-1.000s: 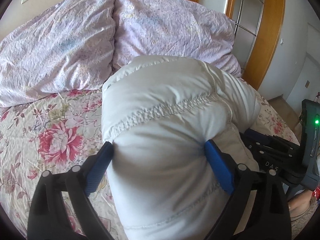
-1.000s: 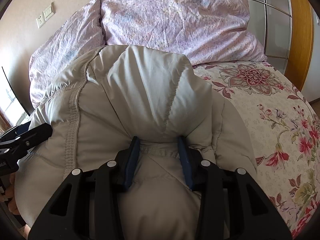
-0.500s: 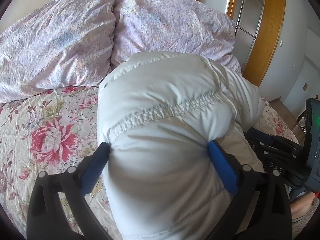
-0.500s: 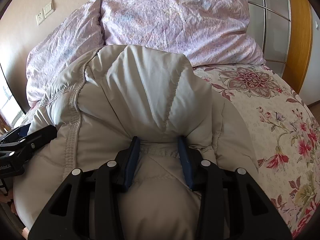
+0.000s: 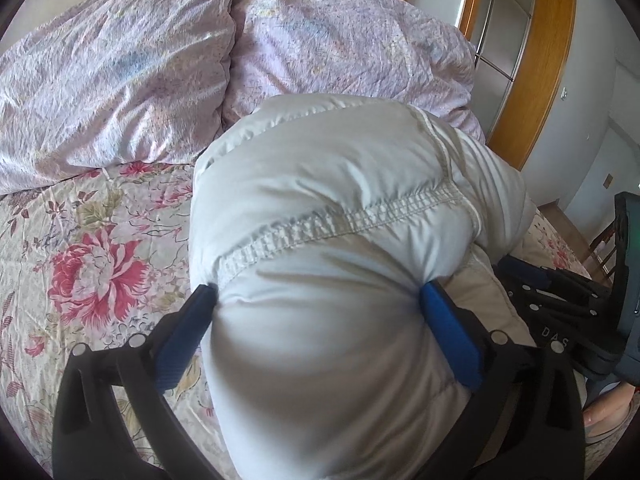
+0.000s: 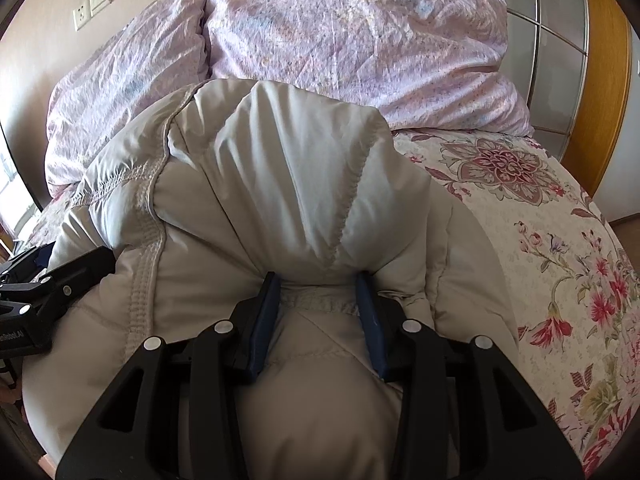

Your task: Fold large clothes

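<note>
A bulky pale grey padded jacket (image 5: 328,184) lies bunched on the bed and fills both wrist views (image 6: 280,168). My left gripper (image 5: 319,291) straddles a thick roll of it; the jaws are opening, and the blue pads (image 5: 448,332) still dent the puffed fabric on both sides. My right gripper (image 6: 317,280) is shut on a narrower fold near a stitched seam. Each gripper shows at the edge of the other's view: the right one (image 5: 560,292) at the right, the left one (image 6: 60,280) at the left. The jacket hides the bed under it.
A floral bedspread (image 5: 92,264) covers the bed (image 6: 560,240). Two lilac pillows (image 5: 112,80) (image 5: 344,40) lean at the headboard behind the jacket. A wooden-framed sliding door (image 5: 532,60) stands beyond the bed's right side. A person's hand (image 5: 604,412) shows at the lower right.
The left gripper's jaws have spread a little wider around the jacket roll, and the roll has puffed out between them. The right gripper and its fold look the same.
</note>
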`<state>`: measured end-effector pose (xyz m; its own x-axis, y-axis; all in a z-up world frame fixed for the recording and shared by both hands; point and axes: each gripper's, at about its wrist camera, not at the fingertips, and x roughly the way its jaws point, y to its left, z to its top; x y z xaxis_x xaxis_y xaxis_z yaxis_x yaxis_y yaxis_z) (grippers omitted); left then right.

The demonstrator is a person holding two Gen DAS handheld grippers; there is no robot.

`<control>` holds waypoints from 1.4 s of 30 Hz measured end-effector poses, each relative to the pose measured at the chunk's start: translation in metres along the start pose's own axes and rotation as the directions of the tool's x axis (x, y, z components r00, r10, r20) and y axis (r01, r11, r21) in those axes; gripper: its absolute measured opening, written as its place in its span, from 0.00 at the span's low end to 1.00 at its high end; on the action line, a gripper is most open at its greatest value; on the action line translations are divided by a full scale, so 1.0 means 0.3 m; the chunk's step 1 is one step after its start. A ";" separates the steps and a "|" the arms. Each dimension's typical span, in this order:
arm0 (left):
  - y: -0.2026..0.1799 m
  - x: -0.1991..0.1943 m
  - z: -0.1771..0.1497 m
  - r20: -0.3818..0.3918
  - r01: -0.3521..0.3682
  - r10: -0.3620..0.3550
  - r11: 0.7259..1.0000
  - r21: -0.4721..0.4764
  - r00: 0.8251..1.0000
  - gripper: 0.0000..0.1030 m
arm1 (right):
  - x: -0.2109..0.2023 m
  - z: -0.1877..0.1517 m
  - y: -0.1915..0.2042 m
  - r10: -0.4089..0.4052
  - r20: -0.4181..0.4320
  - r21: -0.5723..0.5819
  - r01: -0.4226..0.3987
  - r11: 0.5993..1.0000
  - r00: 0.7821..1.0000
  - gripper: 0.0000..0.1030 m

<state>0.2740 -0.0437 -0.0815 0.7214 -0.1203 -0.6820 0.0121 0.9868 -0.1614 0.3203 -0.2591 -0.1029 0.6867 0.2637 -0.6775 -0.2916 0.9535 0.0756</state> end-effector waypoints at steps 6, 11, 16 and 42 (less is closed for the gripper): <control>0.005 0.007 -0.004 0.005 0.005 -0.005 1.000 -0.008 1.000 0.98 | 0.007 -0.001 0.008 -0.013 0.008 -0.011 0.013 1.000 1.000 0.40; 0.004 0.013 -0.004 0.009 0.000 0.000 1.000 -0.005 1.000 0.98 | 0.013 -0.005 0.015 -0.026 0.016 -0.018 0.026 0.999 1.000 0.40; 0.004 0.015 -0.006 0.017 -0.003 0.003 1.000 -0.006 1.000 0.98 | 0.017 -0.008 0.014 -0.027 0.019 -0.018 0.027 0.999 0.999 0.40; 0.246 -0.117 0.045 -0.061 0.144 -0.163 0.959 -0.243 0.985 0.97 | -0.109 0.088 -0.242 0.207 -0.137 0.295 -0.160 0.942 0.969 0.94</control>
<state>0.2588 0.0349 -0.0598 0.6663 -0.2864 -0.6885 -0.0528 0.9029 -0.4266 0.3367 -0.3330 -0.0669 0.5137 0.4334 -0.7405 -0.1883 0.8989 0.3956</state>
